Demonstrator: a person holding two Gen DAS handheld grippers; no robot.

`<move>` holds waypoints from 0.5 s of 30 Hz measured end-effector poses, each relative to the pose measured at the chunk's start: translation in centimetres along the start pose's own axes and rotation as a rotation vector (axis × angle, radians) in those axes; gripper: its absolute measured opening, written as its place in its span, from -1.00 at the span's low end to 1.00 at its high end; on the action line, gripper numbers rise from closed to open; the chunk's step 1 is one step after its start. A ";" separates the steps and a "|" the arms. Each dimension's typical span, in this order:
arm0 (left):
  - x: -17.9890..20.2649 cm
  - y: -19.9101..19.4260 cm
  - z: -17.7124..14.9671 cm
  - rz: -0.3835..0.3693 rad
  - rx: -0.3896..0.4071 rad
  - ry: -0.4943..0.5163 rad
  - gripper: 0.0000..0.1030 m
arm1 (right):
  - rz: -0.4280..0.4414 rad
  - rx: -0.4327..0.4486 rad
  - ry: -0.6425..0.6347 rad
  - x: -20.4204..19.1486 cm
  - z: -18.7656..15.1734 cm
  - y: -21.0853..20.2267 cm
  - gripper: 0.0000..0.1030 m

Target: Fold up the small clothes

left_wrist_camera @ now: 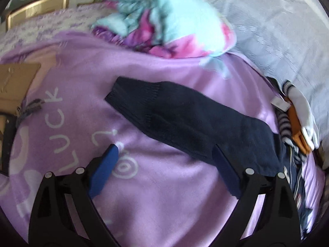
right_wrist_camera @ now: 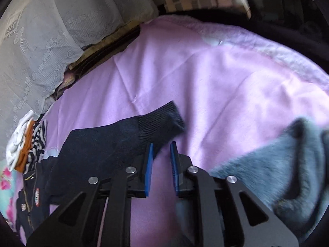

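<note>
Spread flat across the bed as a soft work surface: a lilac blanket (left_wrist_camera: 164,185), printed with white letters at 9 o'clock in the left view, smooth enough to lay small garments on.

Bunched at 12 o'clock in the left view, out of the way: a turquoise-and-pink throw (left_wrist_camera: 164,20). Behind it, at 1 to 2 o'clock, a pale grey cover (left_wrist_camera: 277,30).

Slumped at 4 o'clock in the right view, touching nothing in hand: a blue-grey fleece (right_wrist_camera: 277,175), probably waiting its turn.

Laid out lengthwise mid-blanket, ready for folding: a navy sock (left_wrist_camera: 185,115), ribbed cuff toward 10 o'clock in the left view, the other end running to 4 o'clock. Seemingly flat, not yet doubled over.

Heaped at 3 to 4 o'clock in the left view, beside the sock's end: a pile (left_wrist_camera: 292,123) of striped, orange and white small pieces, likely sorted or awaiting work.

Left hand-held gripper (left_wrist_camera: 166,156): jaws wide apart, one pad on bare blanket, the other at the sock's lower edge, nothing clamped; placed as if to straddle the sock.

Right hand-held gripper (right_wrist_camera: 162,150): jaws nearly together with a narrow gap, empty, poised just at the cuff's edge, probably to pinch it for the fold.
</note>
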State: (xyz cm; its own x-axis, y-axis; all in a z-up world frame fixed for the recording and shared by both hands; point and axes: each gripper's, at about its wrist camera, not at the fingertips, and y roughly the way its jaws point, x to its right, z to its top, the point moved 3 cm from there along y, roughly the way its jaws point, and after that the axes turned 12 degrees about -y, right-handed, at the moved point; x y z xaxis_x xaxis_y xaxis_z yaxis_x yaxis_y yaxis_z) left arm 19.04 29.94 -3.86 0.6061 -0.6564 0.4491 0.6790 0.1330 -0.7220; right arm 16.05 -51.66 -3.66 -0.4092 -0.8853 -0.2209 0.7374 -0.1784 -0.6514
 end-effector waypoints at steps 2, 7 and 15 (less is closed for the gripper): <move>1.3 -1.0 -0.6 -0.056 0.003 0.042 0.82 | 0.014 0.131 -0.010 -0.8 0.2 -3.1 -0.62; 7.4 -1.8 -4.5 -0.125 -0.045 0.239 0.83 | 0.258 0.055 -0.192 -8.9 -0.4 -3.9 -0.42; 10.3 -1.1 -8.6 -0.051 -0.069 0.426 0.87 | 0.493 -0.196 0.101 -11.3 -5.7 2.3 -0.31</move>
State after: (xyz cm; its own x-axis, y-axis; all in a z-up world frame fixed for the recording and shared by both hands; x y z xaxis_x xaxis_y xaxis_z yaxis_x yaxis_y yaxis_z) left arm 20.97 16.62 -2.98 0.3378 -0.9107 0.2379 0.6651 0.0521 -0.7450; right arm 19.29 -39.64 -6.79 -0.0964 -0.7962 -0.5973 0.7448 0.3404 -0.5739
